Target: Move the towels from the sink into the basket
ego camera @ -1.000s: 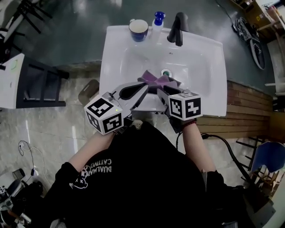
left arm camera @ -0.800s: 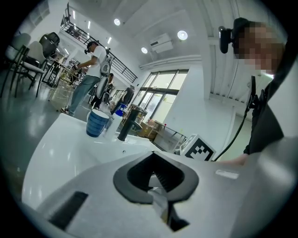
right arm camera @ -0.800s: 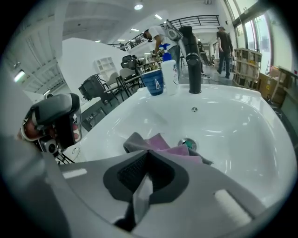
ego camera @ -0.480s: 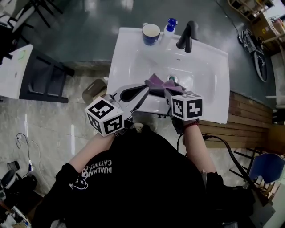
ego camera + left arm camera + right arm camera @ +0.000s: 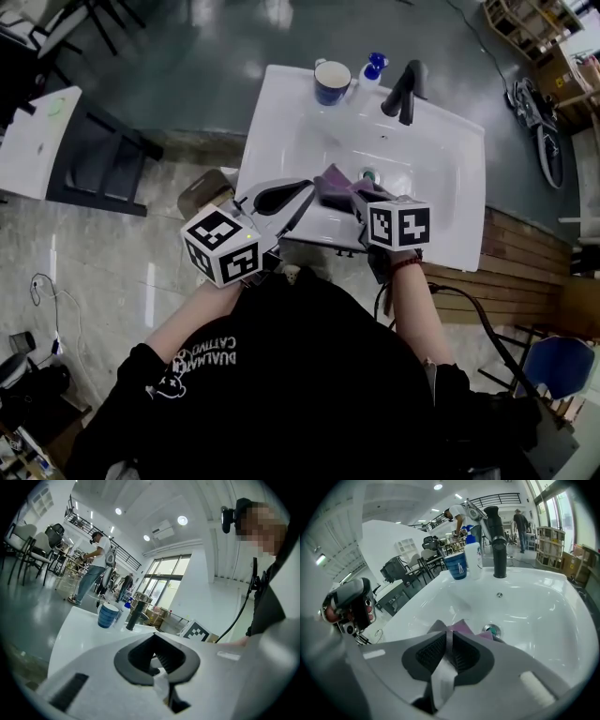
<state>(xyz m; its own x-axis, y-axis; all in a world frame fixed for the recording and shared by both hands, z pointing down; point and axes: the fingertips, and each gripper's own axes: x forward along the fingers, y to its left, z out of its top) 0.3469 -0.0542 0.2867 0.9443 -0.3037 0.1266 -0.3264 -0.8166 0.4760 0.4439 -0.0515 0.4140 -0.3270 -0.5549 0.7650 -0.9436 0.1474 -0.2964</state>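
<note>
A purple towel (image 5: 336, 180) lies bunched in the white sink (image 5: 281, 112), beside the drain (image 5: 368, 174). My right gripper (image 5: 358, 195) points down into the basin at the towel's near edge. In the right gripper view its jaws (image 5: 449, 637) have just been opening a little, but a thin grey fold of cloth is still pinched between the pads, with the purple towel (image 5: 464, 626) just beyond. My left gripper (image 5: 307, 185) hovers over the sink's front rim, shut and holding nothing; its tips (image 5: 153, 635) meet.
A blue mug (image 5: 331, 82), a blue-capped bottle (image 5: 373, 66) and a black faucet (image 5: 405, 89) stand along the sink's back rim. A brown container (image 5: 204, 192) sits on the floor left of the sink, past it a dark frame (image 5: 103, 159). People stand far off.
The head view has swung, so the sink now sits further right and higher. The purple towel has gathered from a flatter spread into a bunch against the right gripper's jaws.
</note>
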